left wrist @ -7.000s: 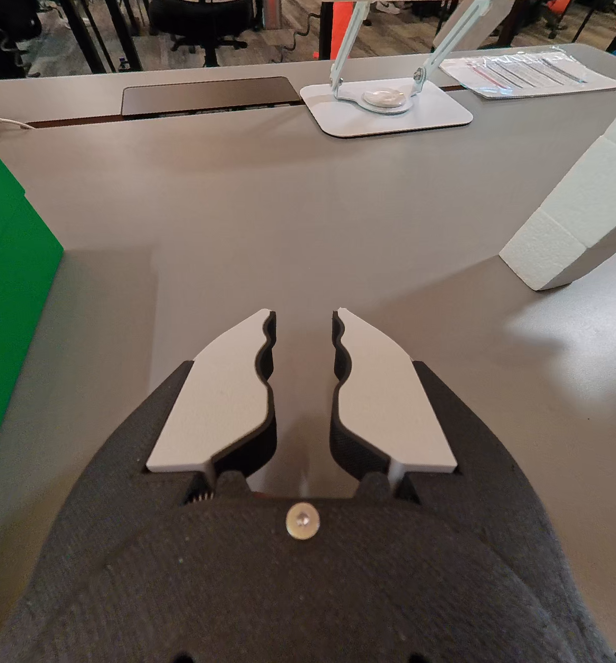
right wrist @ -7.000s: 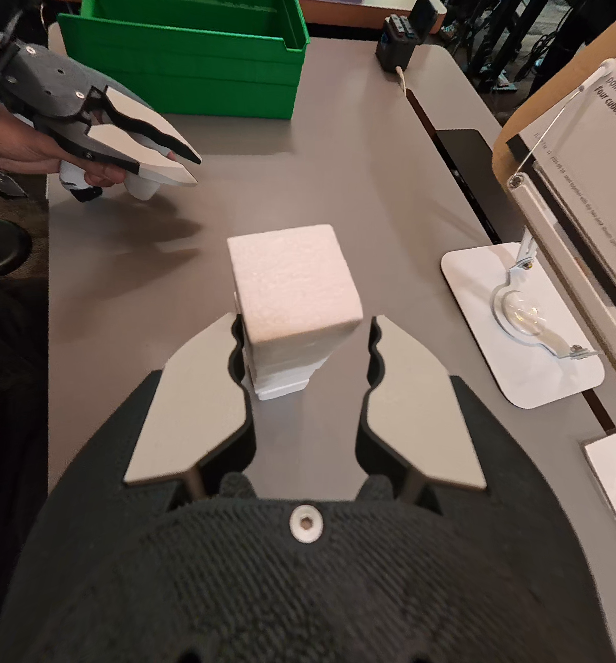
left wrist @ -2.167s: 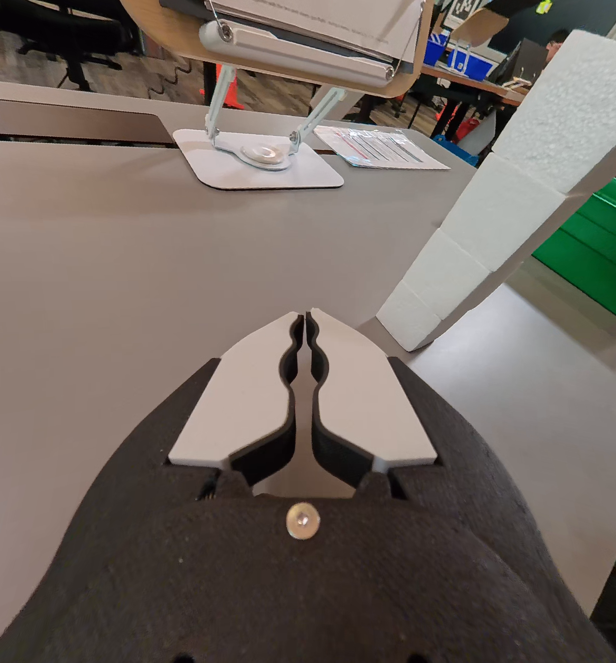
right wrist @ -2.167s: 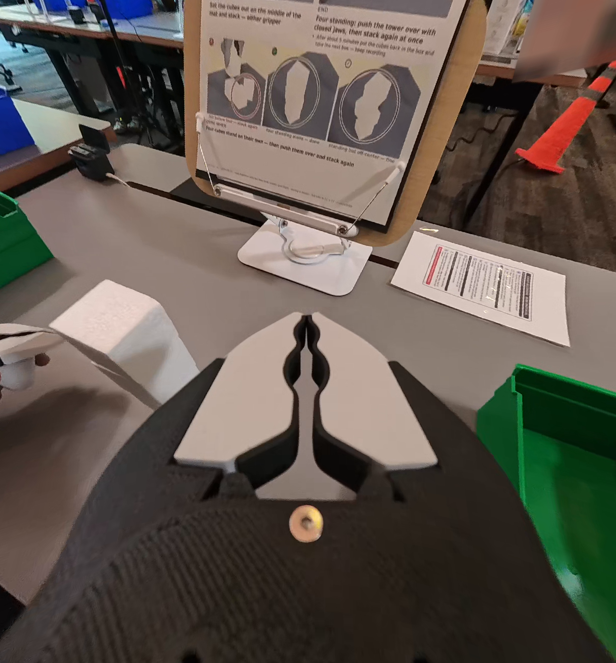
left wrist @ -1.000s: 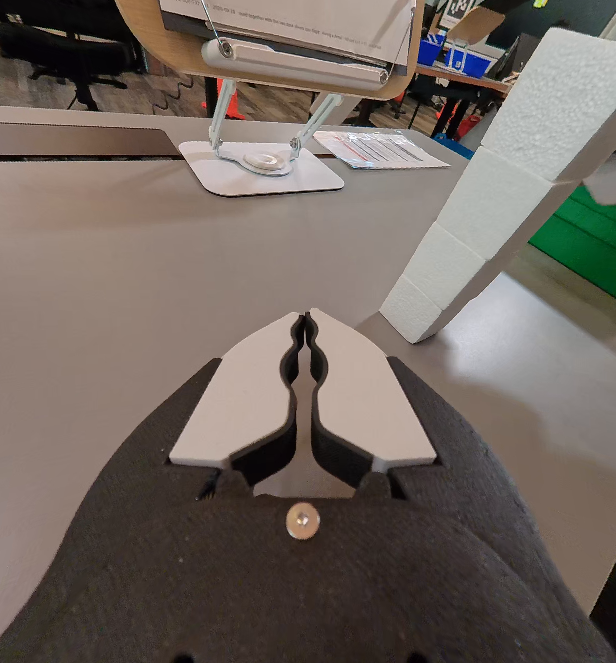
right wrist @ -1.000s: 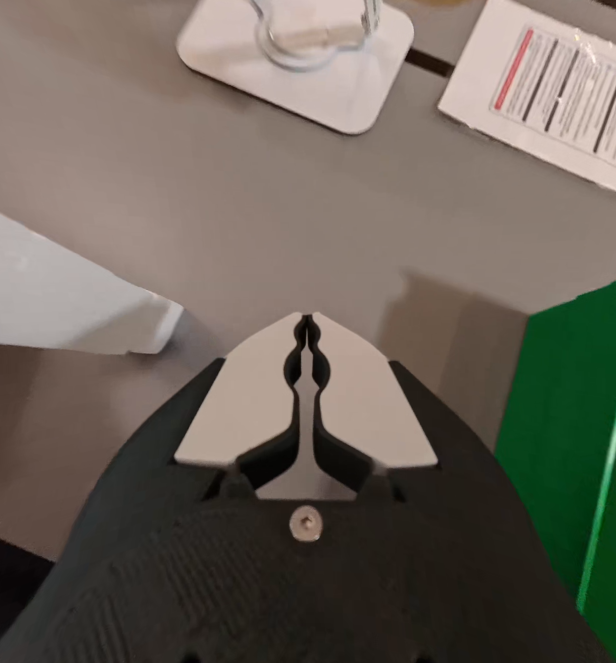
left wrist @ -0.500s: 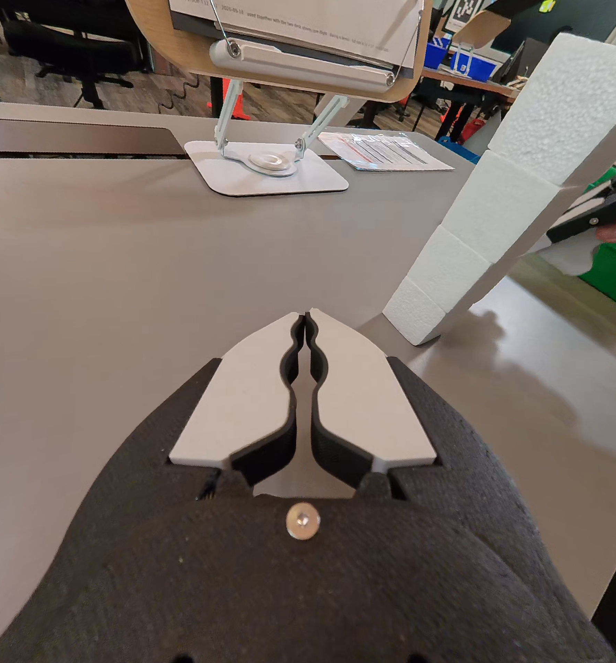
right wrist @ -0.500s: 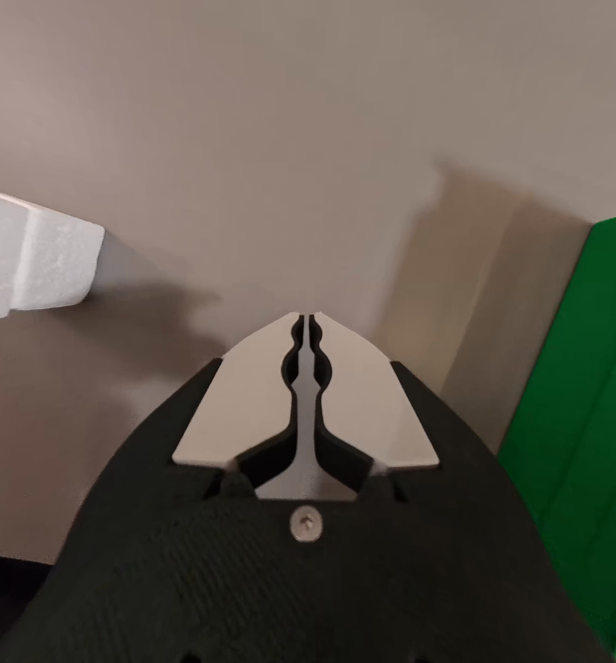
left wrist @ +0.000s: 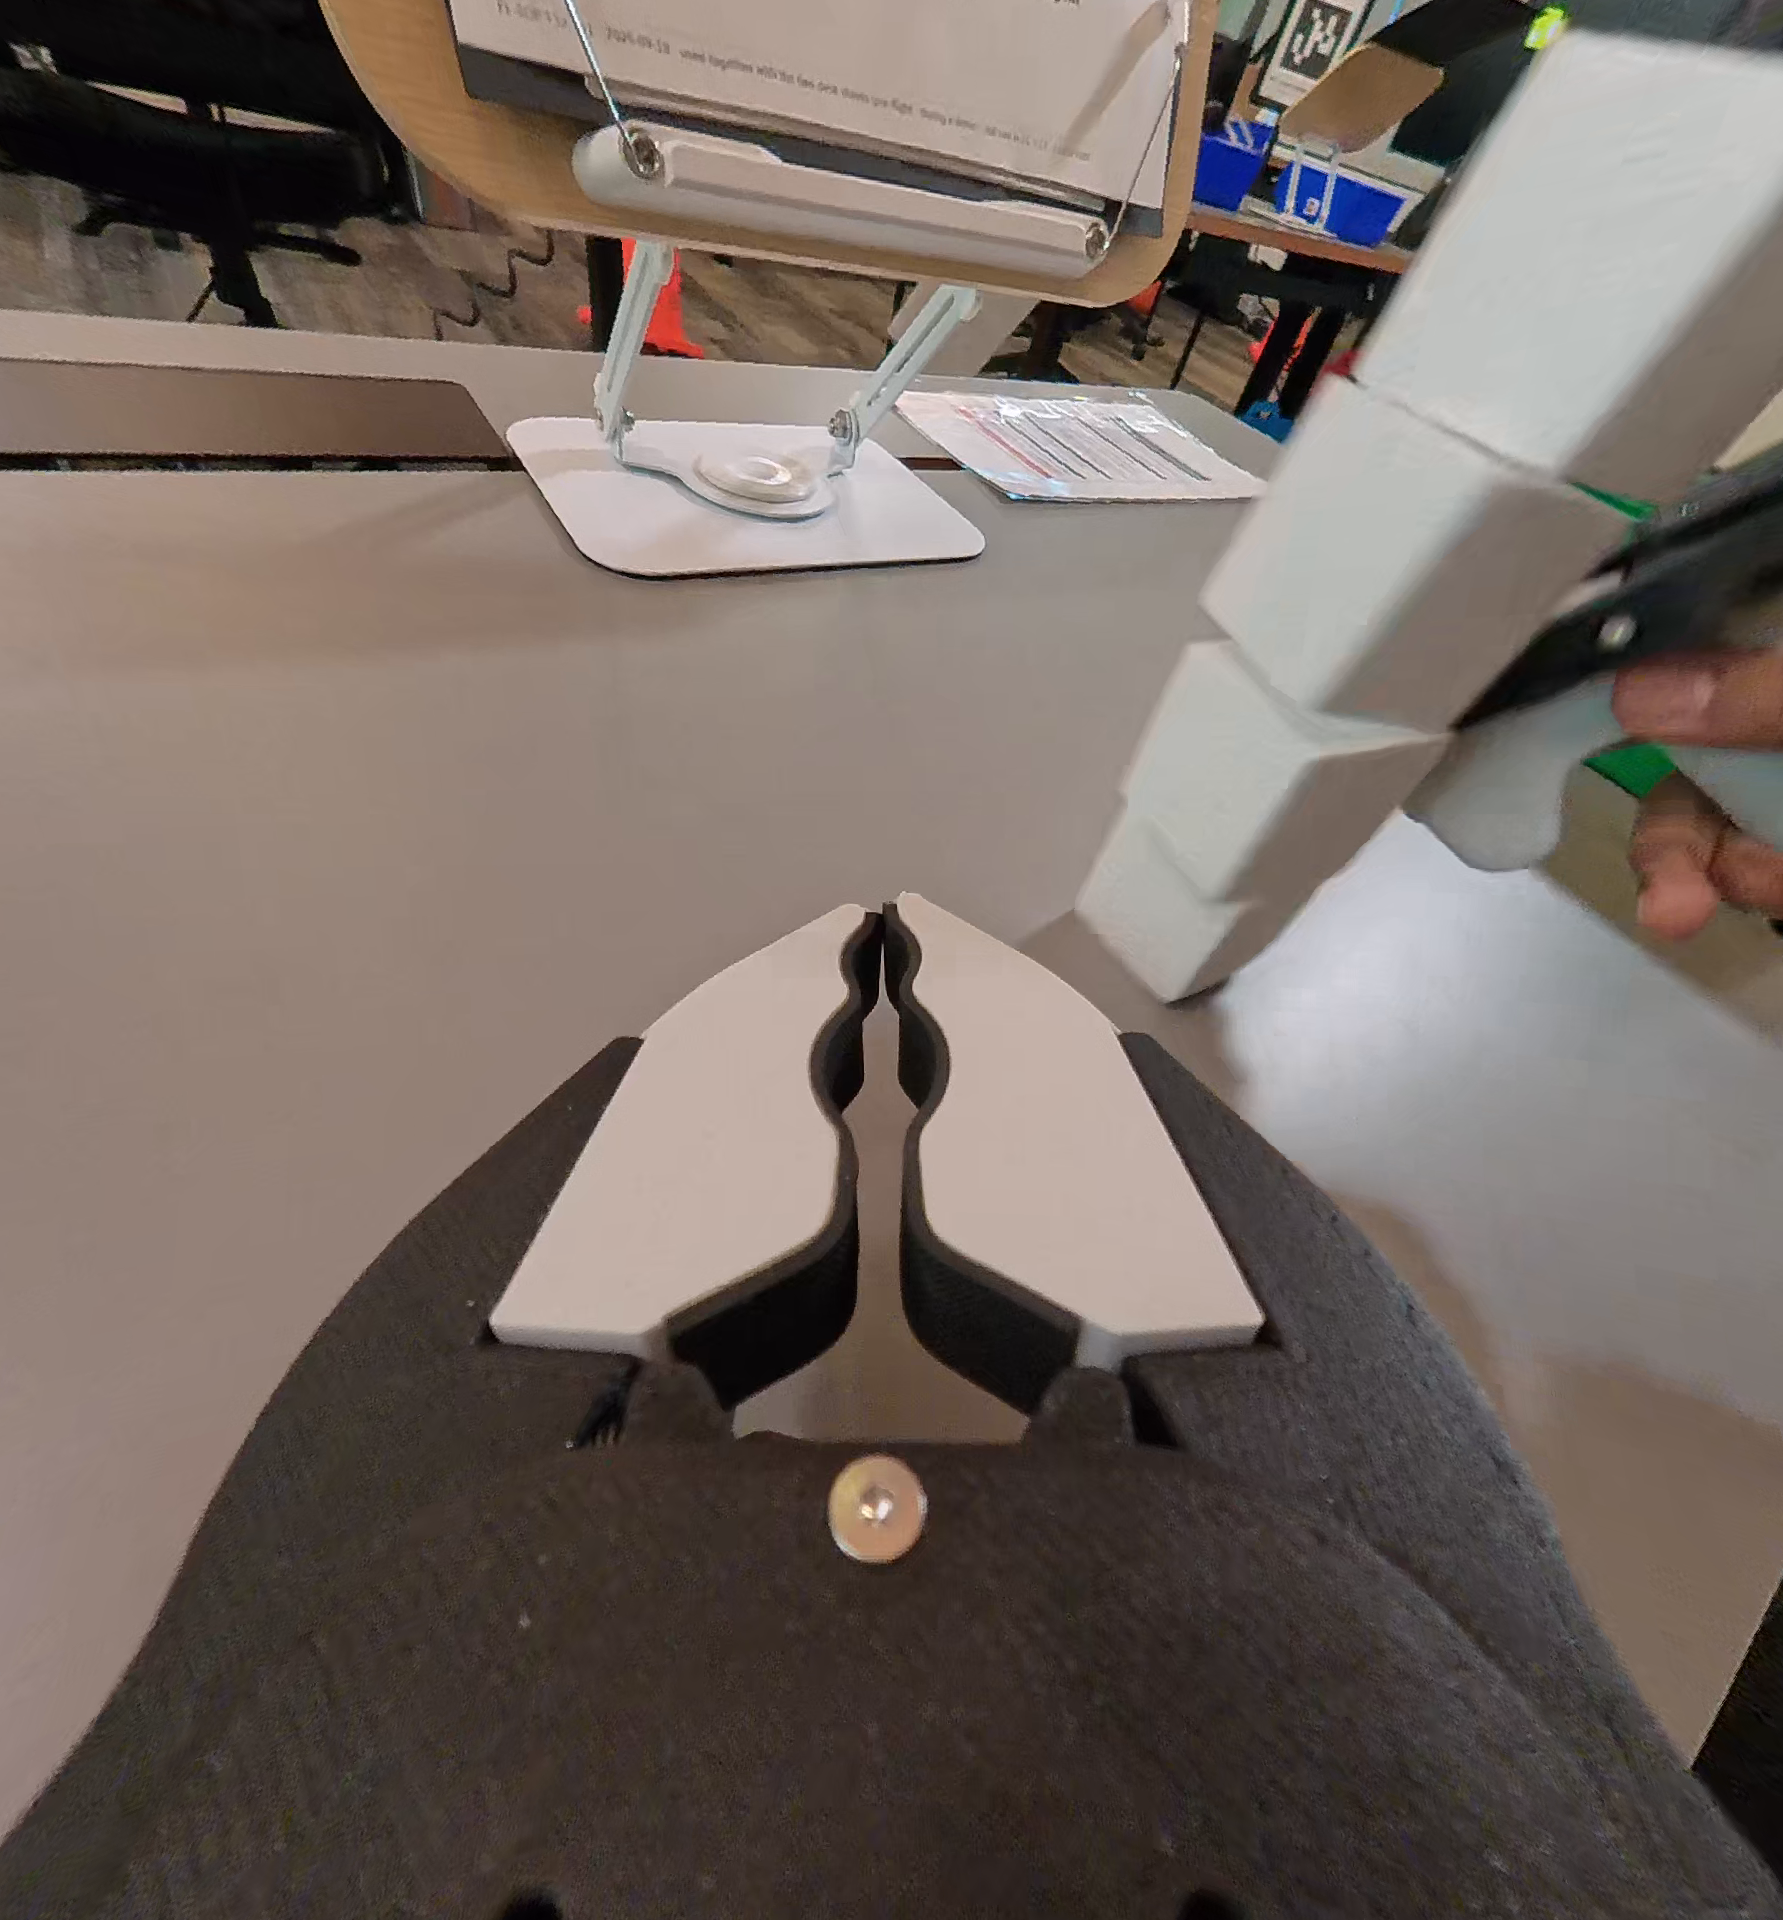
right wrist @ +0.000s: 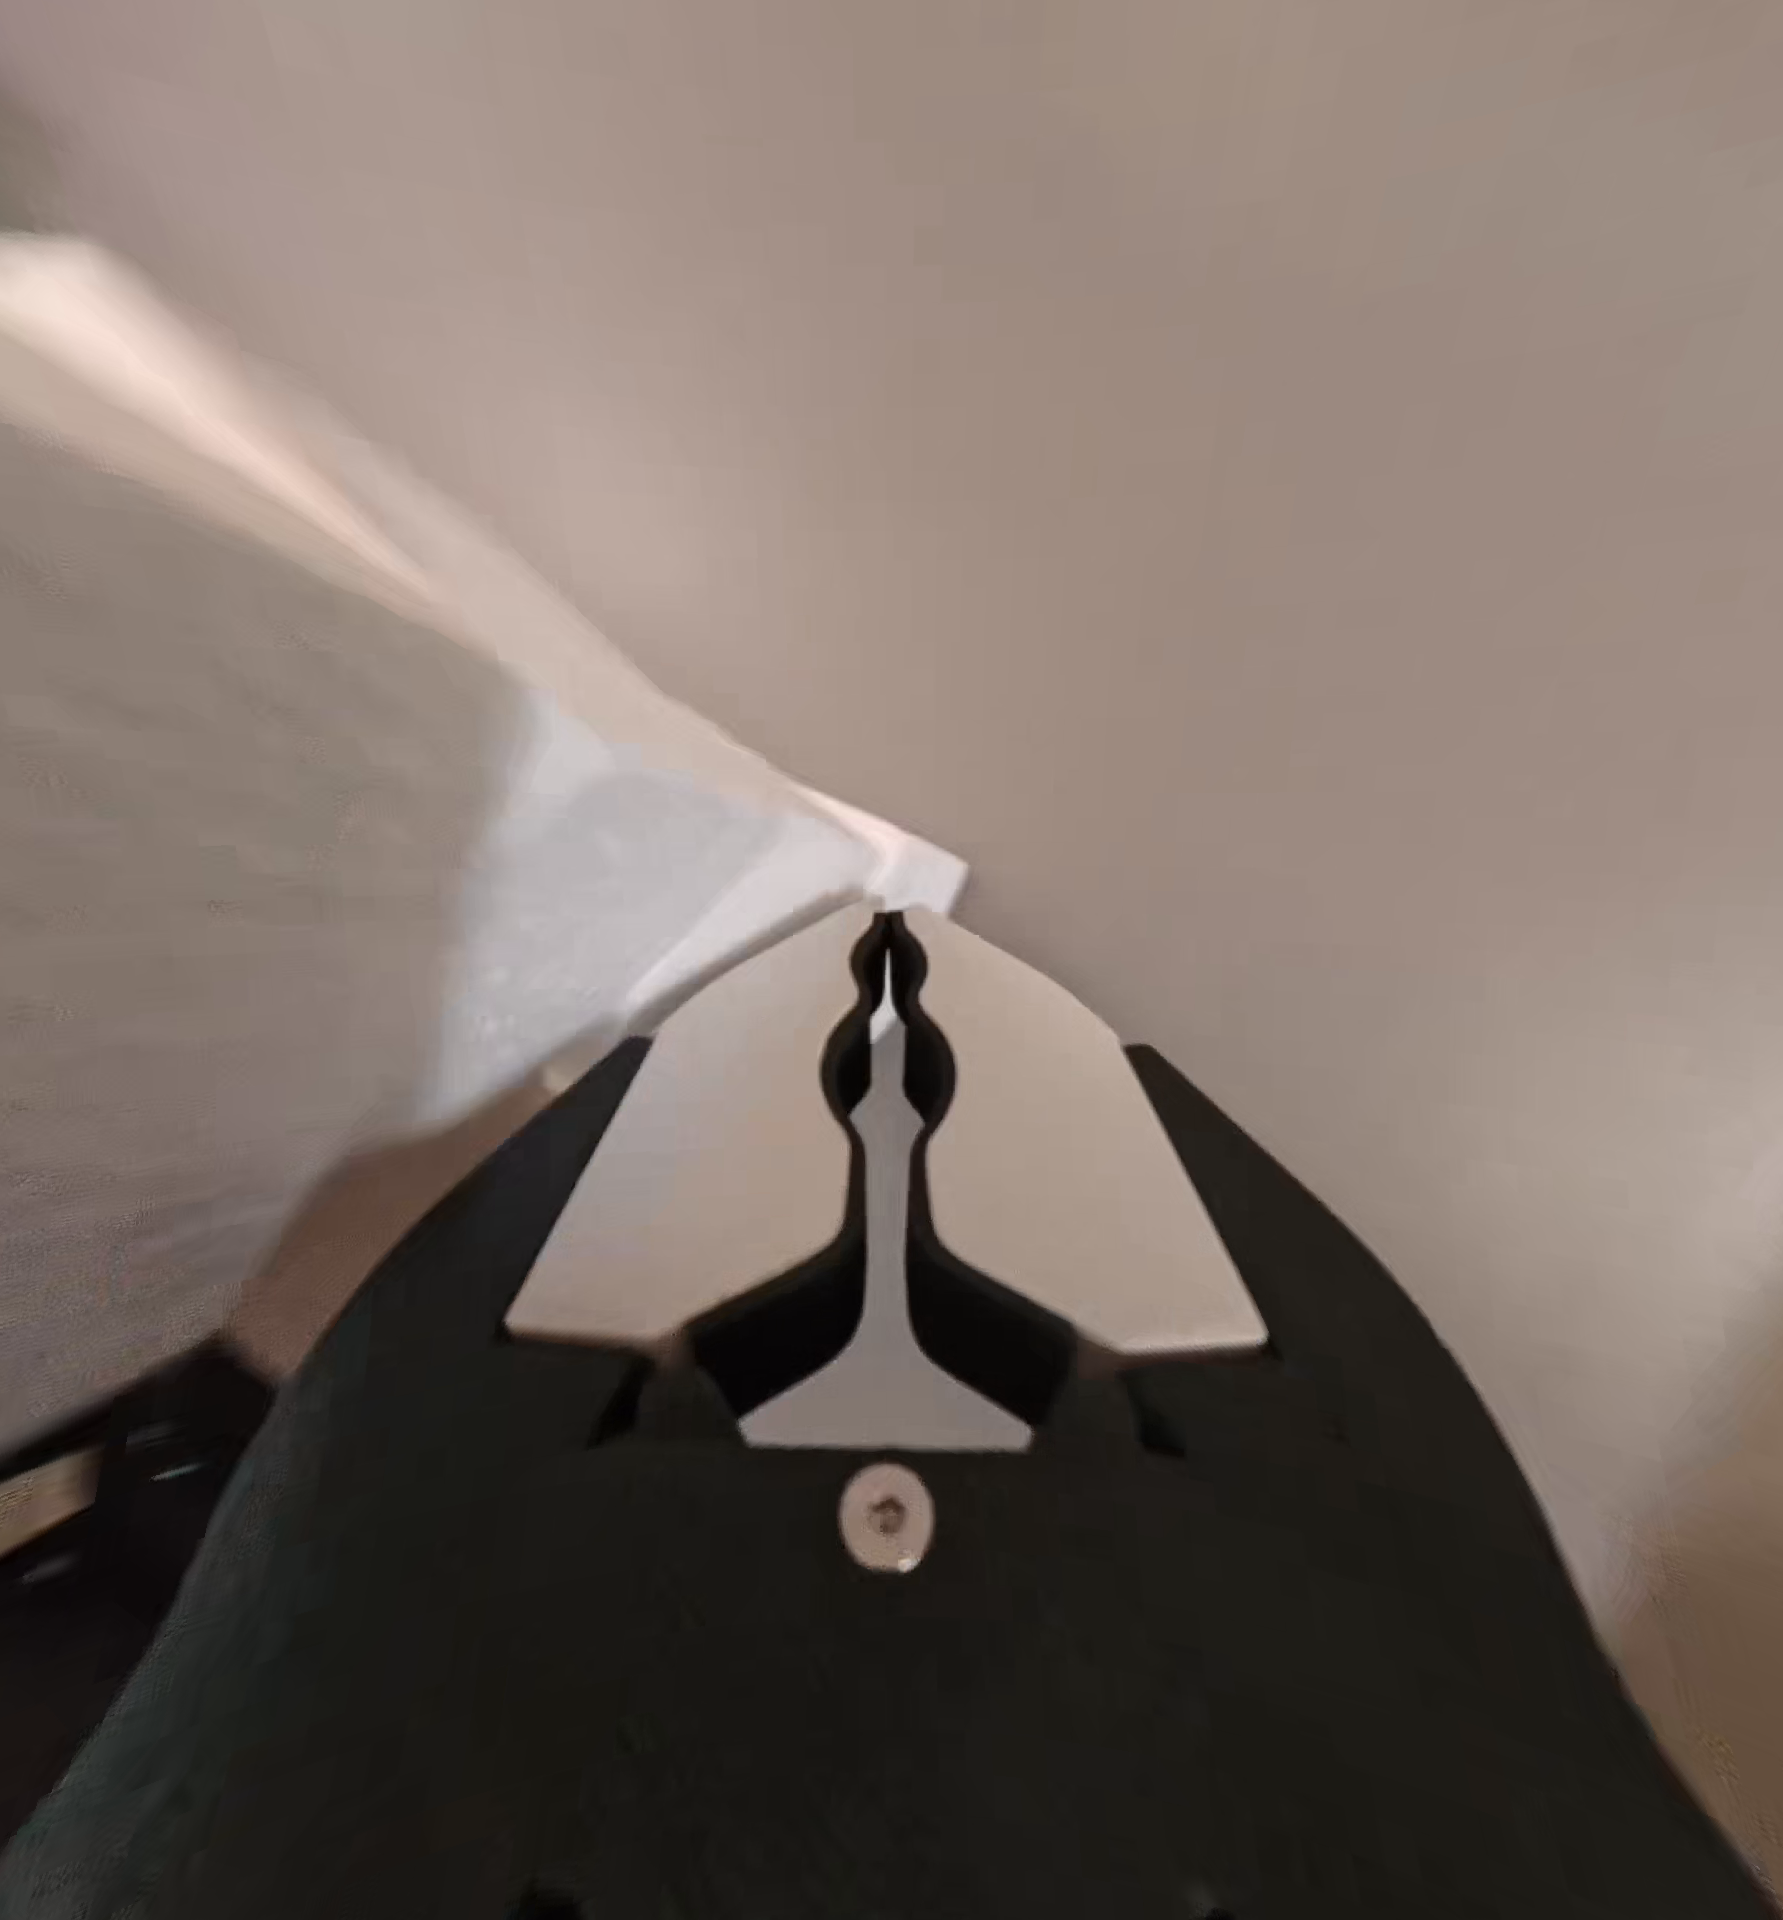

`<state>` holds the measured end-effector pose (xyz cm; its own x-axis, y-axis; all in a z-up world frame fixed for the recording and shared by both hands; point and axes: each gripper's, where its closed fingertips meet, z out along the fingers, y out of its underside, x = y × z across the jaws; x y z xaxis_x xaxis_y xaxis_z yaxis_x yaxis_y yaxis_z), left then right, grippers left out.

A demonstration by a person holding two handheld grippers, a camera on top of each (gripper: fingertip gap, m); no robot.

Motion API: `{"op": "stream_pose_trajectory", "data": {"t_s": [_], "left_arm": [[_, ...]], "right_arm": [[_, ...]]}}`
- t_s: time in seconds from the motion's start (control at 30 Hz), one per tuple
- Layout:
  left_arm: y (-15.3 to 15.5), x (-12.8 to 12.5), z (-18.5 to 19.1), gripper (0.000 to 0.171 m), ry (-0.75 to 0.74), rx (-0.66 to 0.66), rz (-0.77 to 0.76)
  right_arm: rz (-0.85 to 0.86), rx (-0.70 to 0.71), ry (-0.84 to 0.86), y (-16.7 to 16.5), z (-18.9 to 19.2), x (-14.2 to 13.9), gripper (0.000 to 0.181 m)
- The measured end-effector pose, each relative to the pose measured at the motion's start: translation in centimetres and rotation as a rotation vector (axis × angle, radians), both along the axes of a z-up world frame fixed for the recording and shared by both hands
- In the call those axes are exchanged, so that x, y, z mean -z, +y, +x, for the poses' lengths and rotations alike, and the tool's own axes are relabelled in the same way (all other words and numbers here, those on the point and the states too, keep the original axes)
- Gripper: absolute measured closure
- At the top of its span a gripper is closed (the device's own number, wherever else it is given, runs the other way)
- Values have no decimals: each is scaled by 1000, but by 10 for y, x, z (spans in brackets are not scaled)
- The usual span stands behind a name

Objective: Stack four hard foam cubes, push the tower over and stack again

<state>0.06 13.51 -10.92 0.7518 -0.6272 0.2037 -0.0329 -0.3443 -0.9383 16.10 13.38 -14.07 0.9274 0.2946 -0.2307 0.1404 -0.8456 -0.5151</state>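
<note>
A tower of several white foam cubes [left wrist: 1406,582] stands on the grey table [left wrist: 347,779], at the right in the left wrist view. Its cubes sit shifted out of line. My right gripper [right wrist: 889,916] is shut and empty, and its tips press against the tower's side; the foam [right wrist: 606,873] looks blurred at its left. In the left wrist view this gripper [left wrist: 1697,582] shows in a hand against the tower's right side. My left gripper [left wrist: 885,910] is shut and empty, low over the table, left of the tower's base.
A document holder on a white base [left wrist: 752,499] stands at the table's far side, with a printed sheet [left wrist: 1074,447] to its right. A bit of green bin [left wrist: 1635,769] shows behind the tower. Chairs and desks stand beyond the table. Left tips to right tips: about 15 cm.
My right gripper has swung left and reached the tower's side, pushing it. The tower's cubes have shifted out of line and look blurred. My left gripper has hardly moved.
</note>
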Motion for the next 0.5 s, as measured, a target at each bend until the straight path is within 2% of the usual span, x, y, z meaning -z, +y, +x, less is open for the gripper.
{"op": "stream_pose_trajectory", "data": {"t_s": [0.07, 0.13, 0.3, 0.5], "left_arm": [[0, -5, -2, 171, 6, -14, 33], [0, -15, -6, 171, 2, -43, 90], [2, -44, -24, 171, -47, -153, 252], [5, -73, -61, 171, -107, -382, 403]], "right_arm": [[29, -54, 164, 7, -34, -28, 181], [56, -64, 162, 12, -39, -43, 181], [127, -93, 58, 9, -13, -57, 181], [230, -40, 146, 2, 32, -55, 178]]}}
